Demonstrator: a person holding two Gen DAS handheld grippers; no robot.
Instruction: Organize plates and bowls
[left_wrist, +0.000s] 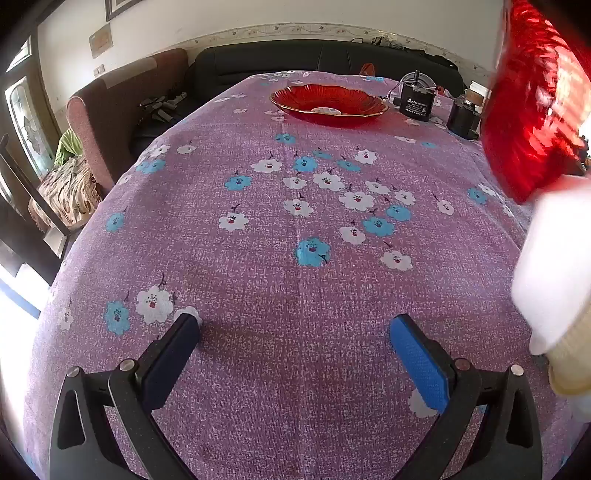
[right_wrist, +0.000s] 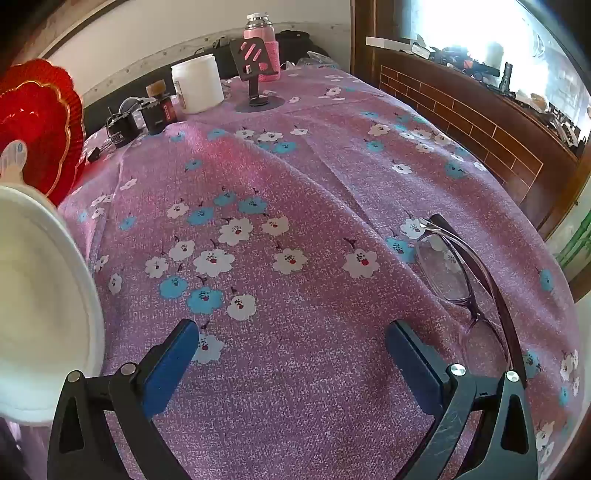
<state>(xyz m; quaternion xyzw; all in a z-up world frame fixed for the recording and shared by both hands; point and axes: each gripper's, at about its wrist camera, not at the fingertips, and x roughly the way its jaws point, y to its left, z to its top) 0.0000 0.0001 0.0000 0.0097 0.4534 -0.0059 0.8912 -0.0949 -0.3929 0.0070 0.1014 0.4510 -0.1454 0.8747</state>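
**Plates and bowls spread over the flowered table, both grippers empty**

Left wrist view: a red scalloped plate (left_wrist: 328, 103) with a gold rim lies flat at the far end of the table, on the purple flowered tablecloth (left_wrist: 258, 258). Just right of it stand a black cylindrical device (left_wrist: 415, 101) and a smaller dark jar (left_wrist: 461, 120). At the right edge, close to the lens and blurred, a second red plate (left_wrist: 532, 107) appears tilted on edge, with a white bowl (left_wrist: 554, 273) below it; what supports them I cannot tell. The left gripper (left_wrist: 293, 328) hovers over bare cloth, its blue-padded fingers spread wide with nothing between them.

Right wrist view: the red plate (right_wrist: 40, 125) and white bowl (right_wrist: 40, 302) fill the left edge, the plate's gold rim visible, the bowl nearer the lens. A fingertip (right_wrist: 14, 155) shows in front of the plate, above the bowl's rim. A pair of glasses (right_wrist: 458, 280) lies folded on the cloth at the right. At the far end stand a white tub (right_wrist: 197, 86), a phone stand (right_wrist: 256, 74) and a pink-sleeved bottle (right_wrist: 262, 40). The right gripper (right_wrist: 291, 339) also has its fingers spread wide, over empty cloth.
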